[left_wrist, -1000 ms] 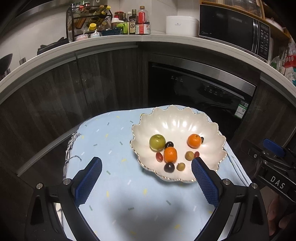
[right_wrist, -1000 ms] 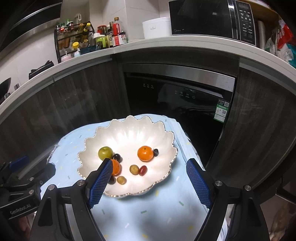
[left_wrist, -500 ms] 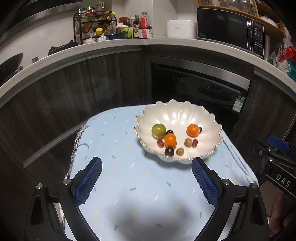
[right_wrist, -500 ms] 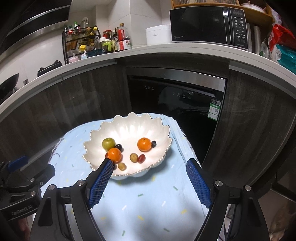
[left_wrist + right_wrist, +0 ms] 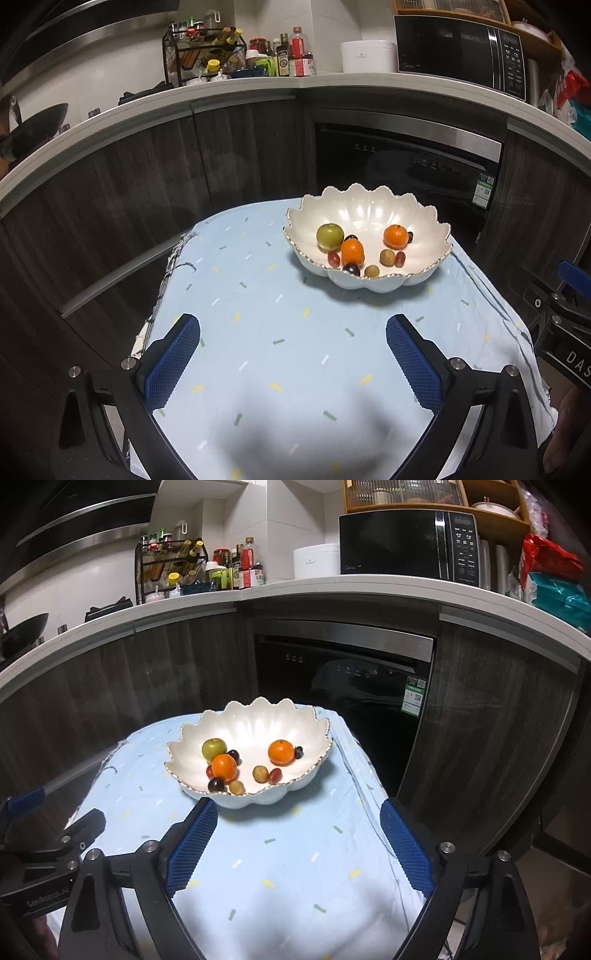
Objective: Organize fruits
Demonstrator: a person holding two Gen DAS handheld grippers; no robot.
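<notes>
A white scalloped bowl [image 5: 369, 206] [image 5: 255, 716] stands at the far side of a light blue cloth [image 5: 280, 332] [image 5: 295, 849]. Inside it lie a green apple [image 5: 329, 236] [image 5: 214, 748], two oranges [image 5: 352, 252] [image 5: 395, 236] [image 5: 224, 767] [image 5: 281, 752] and several small dark, red and tan fruits. My left gripper [image 5: 293, 356] hangs open over the near cloth, well short of the bowl, with nothing between its blue pads. My right gripper [image 5: 295, 834] is just in front of the bowl's near rim, its jaws opening wider and empty.
Dark wood cabinets and a black built-in appliance [image 5: 343, 686] rise right behind the table. On the white counter above are a spice rack [image 5: 205, 55], bottles, a white cooker [image 5: 367, 57] and a microwave [image 5: 406, 550]. Each gripper shows at the edge of the other's view.
Both grippers have pulled back from the bowl, which now sits farther away and smaller in both views. The right pads stand a little wider apart. The fruit has not moved.
</notes>
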